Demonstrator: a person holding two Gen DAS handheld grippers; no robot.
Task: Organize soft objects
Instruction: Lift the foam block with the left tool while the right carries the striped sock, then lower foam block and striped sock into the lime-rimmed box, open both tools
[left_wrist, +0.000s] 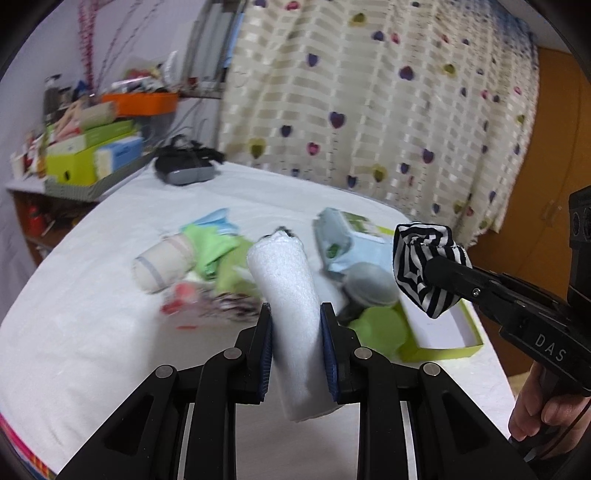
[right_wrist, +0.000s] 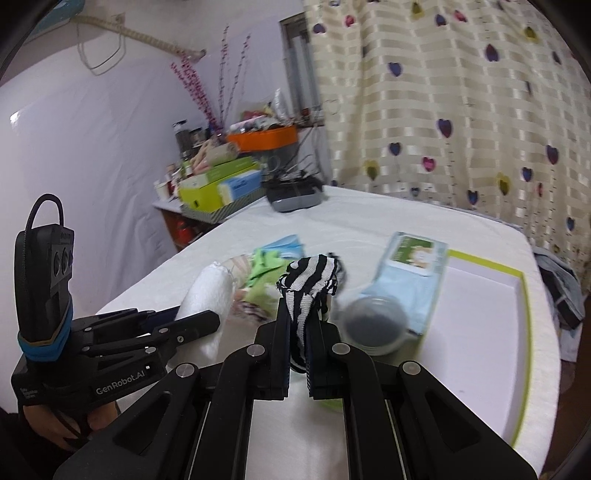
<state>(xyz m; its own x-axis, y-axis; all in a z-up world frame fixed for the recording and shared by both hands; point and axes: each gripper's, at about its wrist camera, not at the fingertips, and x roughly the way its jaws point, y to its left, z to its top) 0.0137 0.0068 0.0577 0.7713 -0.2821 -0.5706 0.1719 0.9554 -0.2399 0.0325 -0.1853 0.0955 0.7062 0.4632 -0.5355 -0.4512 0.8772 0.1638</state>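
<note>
Green-rimmed tray (right_wrist: 517, 295) holds a blue packet (right_wrist: 406, 280) (partly) — rest bare.

The near side of the white-covered table (left_wrist: 74, 332) is left open for passage. The middle is blocked by a heap of soft items (left_wrist: 207, 266), while free room is offered inside the green-rimmed tray (right_wrist: 480, 314).

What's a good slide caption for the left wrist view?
Left gripper clamps a rolled white towel while the right gripper holds a black-and-white striped cloth above the cluttered bed.
</note>
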